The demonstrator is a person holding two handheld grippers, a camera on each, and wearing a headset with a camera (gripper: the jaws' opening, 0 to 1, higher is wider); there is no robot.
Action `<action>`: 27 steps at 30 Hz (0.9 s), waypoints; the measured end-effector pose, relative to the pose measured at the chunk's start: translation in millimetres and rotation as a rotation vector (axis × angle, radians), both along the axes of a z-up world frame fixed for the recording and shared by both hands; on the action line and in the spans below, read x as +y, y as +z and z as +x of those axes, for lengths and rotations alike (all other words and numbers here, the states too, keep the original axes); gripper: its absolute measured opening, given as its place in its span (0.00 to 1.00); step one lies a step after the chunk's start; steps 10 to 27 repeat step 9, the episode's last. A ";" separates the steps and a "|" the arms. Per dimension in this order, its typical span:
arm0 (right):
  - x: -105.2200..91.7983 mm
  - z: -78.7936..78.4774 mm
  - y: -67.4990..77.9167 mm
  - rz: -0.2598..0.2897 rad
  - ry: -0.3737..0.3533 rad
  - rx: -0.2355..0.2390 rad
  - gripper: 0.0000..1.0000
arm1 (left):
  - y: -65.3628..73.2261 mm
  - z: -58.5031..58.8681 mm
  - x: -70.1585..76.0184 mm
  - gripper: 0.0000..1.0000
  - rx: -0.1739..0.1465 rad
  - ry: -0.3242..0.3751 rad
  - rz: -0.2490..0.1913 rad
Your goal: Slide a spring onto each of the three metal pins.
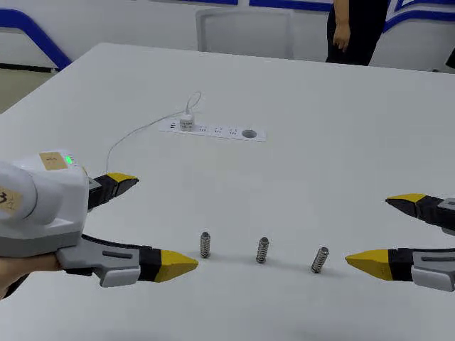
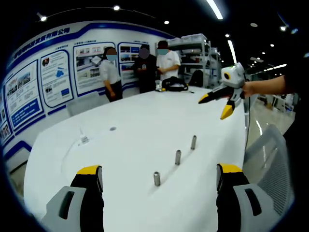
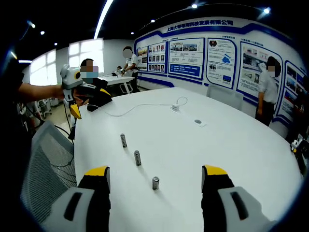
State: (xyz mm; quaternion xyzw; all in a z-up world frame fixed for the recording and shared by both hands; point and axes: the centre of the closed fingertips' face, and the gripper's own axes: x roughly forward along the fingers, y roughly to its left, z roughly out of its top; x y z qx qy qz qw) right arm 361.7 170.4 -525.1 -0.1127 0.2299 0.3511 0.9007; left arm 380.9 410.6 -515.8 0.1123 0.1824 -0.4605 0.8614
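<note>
Three short metal pins stand upright in a row on the white table [image 1: 320, 142], and each looks wrapped in a coil spring: left pin [image 1: 205, 245], middle pin [image 1: 262, 250], right pin [image 1: 320, 260]. In the left gripper view the same row runs away from me [image 2: 157, 178] [image 2: 177, 157] [image 2: 193, 142]. It also appears in the right gripper view [image 3: 155, 182] [image 3: 137, 158] [image 3: 123, 140]. My left gripper [image 1: 153, 222] [image 2: 159, 170] is open just left of the row, holding nothing. My right gripper [image 1: 377, 231] [image 3: 155, 171] is open just right of it, also holding nothing.
A white power strip [image 1: 217, 131] with a plugged-in cable lies farther back on the table. A grey chair [image 1: 245, 32] and a standing person [image 1: 355, 28] are at the far edge. A mesh chair [image 3: 48, 164] stands beside the table.
</note>
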 end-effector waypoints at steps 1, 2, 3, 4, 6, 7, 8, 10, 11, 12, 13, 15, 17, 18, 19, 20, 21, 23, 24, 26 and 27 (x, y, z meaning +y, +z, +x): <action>-0.1 -0.7 -0.4 0.000 0.000 0.003 0.79 | 0.8 0.1 0.0 1.00 -0.003 0.001 0.000; -0.6 -1.2 -1.2 -0.003 -0.004 0.005 0.80 | 2.3 0.1 -0.4 1.00 -0.008 0.001 -0.002; -0.9 -1.6 -1.6 -0.006 -0.005 0.005 0.80 | 3.3 0.2 -0.6 1.00 -0.009 0.001 -0.006; -1.2 -1.7 -1.9 -0.008 -0.006 0.005 0.80 | 4.2 0.2 -1.0 1.00 -0.009 0.002 -0.011; -1.7 -2.0 -1.9 -0.007 -0.009 0.005 0.81 | 5.1 0.2 -1.4 1.00 -0.008 0.002 -0.015; -2.1 -1.8 -1.2 -0.007 -0.012 0.003 0.81 | 4.8 0.3 -1.2 1.00 -0.009 0.001 -0.012; -2.6 -1.5 -0.8 -0.006 -0.015 0.001 0.82 | 4.5 0.3 -1.0 1.00 -0.009 0.001 -0.009; -2.9 -1.2 -0.4 -0.005 -0.018 0.000 0.83 | 4.2 0.3 -0.9 1.00 -0.008 0.000 -0.007; -2.9 -1.2 -0.4 -0.005 -0.018 0.000 0.83 | 4.2 0.3 -0.9 1.00 -0.008 0.000 -0.007; -2.9 -1.2 -0.4 -0.005 -0.018 0.000 0.83 | 4.2 0.3 -0.9 1.00 -0.008 0.000 -0.007; -2.9 -1.2 -0.4 -0.005 -0.018 0.000 0.83 | 4.2 0.3 -0.9 1.00 -0.008 0.000 -0.007; -2.9 -1.2 -0.4 -0.005 -0.018 0.000 0.83 | 4.2 0.3 -0.9 1.00 -0.008 0.000 -0.007; -2.9 -1.2 -0.4 -0.005 -0.018 0.000 0.83 | 4.2 0.3 -0.9 1.00 -0.008 0.000 -0.007; -2.9 -1.2 -0.4 -0.005 -0.018 0.000 0.83 | 4.2 0.3 -0.9 1.00 -0.008 0.000 -0.007; -2.9 -1.2 -0.4 -0.005 -0.018 0.000 0.83 | 4.2 0.3 -0.9 1.00 -0.008 0.000 -0.007; -2.9 -1.2 -0.4 -0.005 -0.018 0.000 0.83 | 4.2 0.3 -0.9 1.00 -0.008 0.000 -0.007; -2.9 -1.2 -0.4 -0.005 -0.018 0.000 0.83 | 4.2 0.3 -0.9 1.00 -0.008 0.000 -0.007; -2.9 -1.2 -0.4 -0.005 -0.018 0.000 0.83 | 4.2 0.3 -0.9 1.00 -0.008 0.000 -0.007; -2.9 -1.2 -0.4 -0.005 -0.018 0.000 0.83 | 4.2 0.3 -0.9 1.00 -0.008 0.000 -0.007; -2.9 -1.2 -0.4 -0.005 -0.018 0.000 0.83 | 4.2 0.3 -0.9 1.00 -0.008 0.000 -0.007; -2.9 -1.2 -0.4 -0.005 -0.018 0.000 0.83 | 4.2 0.3 -0.9 1.00 -0.008 0.000 -0.007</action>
